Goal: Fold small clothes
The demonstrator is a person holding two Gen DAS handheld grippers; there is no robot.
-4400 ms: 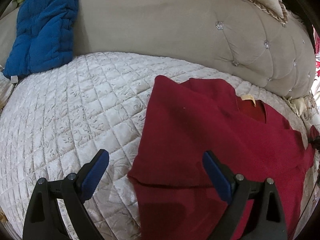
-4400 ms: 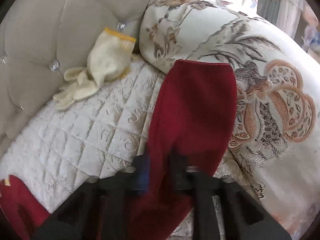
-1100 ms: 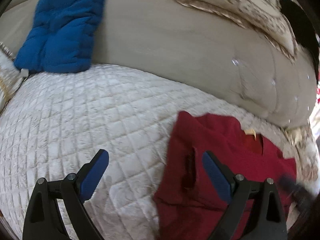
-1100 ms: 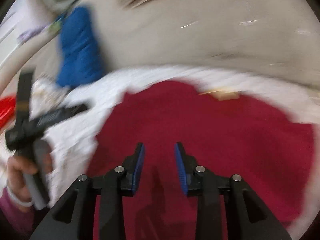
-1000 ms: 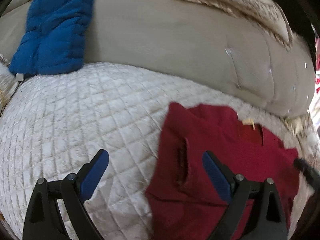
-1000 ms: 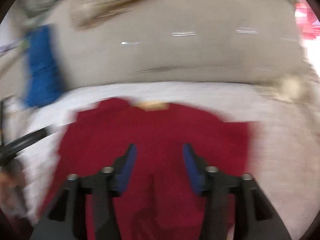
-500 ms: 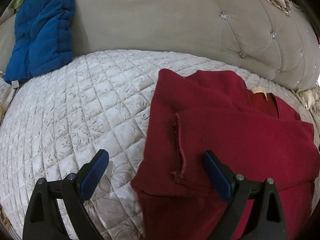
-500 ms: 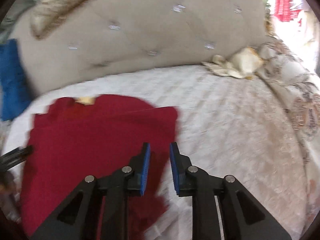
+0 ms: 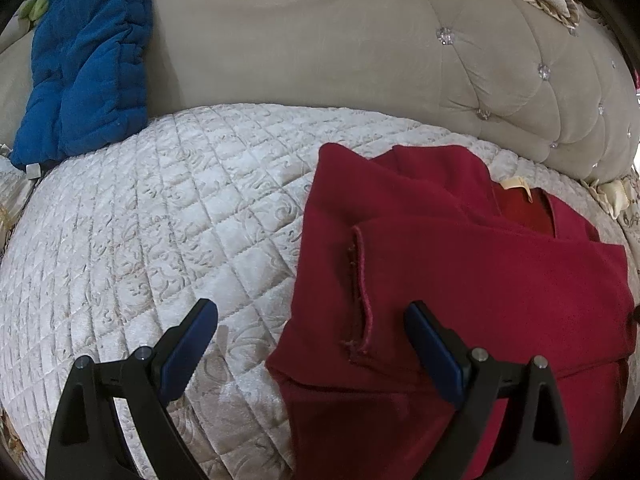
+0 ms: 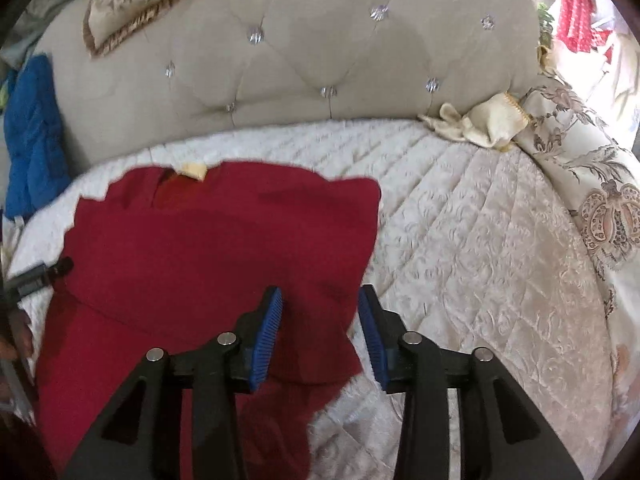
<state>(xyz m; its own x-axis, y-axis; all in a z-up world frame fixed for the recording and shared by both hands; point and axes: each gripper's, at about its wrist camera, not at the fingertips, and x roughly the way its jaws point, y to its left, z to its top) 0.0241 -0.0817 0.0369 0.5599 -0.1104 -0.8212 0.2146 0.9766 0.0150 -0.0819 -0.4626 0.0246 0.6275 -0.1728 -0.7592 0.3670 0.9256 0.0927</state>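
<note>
Red top [image 9: 460,280] lies flat on the quilt [image 9: 160,220], neck end toward the headboard [image 9: 320,40], hem end toward the person. One sleeve is folded across the chest; its cuff [image 9: 360,292] ends near the top's left edge, seam running headboard-to-hem. Long axis of the top as it now lies: headboard to hem. Left gripper [image 9: 312,344] hangs over the top's left edge, jaws spread wide, holding nothing; one pad is over bare quilt, the other over red cloth, so the edge and the cuff lie between them but untouched. Right gripper [image 10: 320,328] sits over the top's right edge, jaws parted a moderate way after just opening; red cloth shows in the gap, yet the pads do not press it, so nothing is held. Each gripper is nearest its own side of the top, and neither is closer to the hem corners by any clear margin. Judged next move: take the hem end and carry it toward the neck, which turns on both grippers dropping to the edges directly below them. Only label seen is a pale tag [image 9: 516,184] at the neck, and any writing on it is too small to read. Blue cloth [image 9: 88,60] leans on the headboard, well left of the top; pale gloves [image 10: 480,124] lie far right of it.
</note>
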